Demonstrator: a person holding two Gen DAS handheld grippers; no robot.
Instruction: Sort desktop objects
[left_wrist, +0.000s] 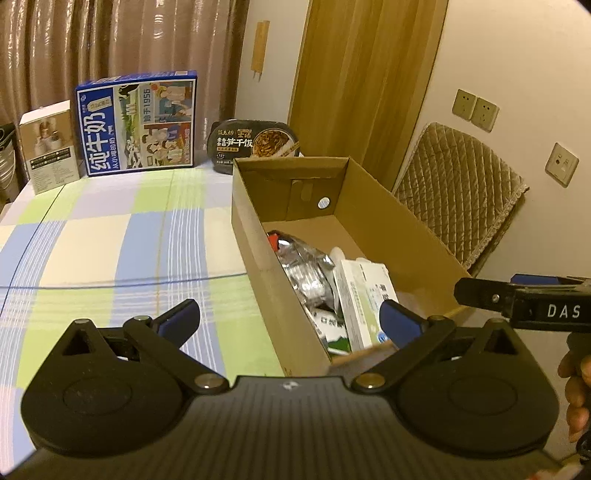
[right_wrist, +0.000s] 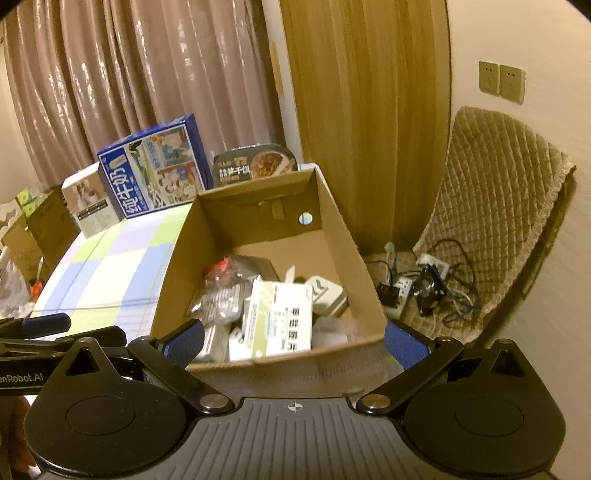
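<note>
Both my tools stand with jaws spread wide and nothing between them. The left gripper (left_wrist: 290, 319) sits low in its frame, straddling the near left wall of the cardboard box (left_wrist: 255, 236); the right gripper (right_wrist: 293, 339) frames the box's near wall in the lower middle of its own view.

The box fills the centre right of the left view. Inside it lie a white medicine carton (right_wrist: 280, 314), a crinkled clear plastic packet (right_wrist: 221, 291) with a red bit at its top, and a few smaller white items I cannot make out.

At the upper left of the left view, along the far edge of the checked tablecloth (left_wrist: 110, 236), stand a blue milk carton box (left_wrist: 136, 125), a small white product box (left_wrist: 50, 146) and, leaning nearer the centre, a black instant-rice tray (left_wrist: 255, 142).

I judge the milk box the heaviest: stiff card, best taken across its narrow sides, possibly with both tools. The white box looks light and rigid. The tray has a slick film lid, so I would pinch its rim.
</note>
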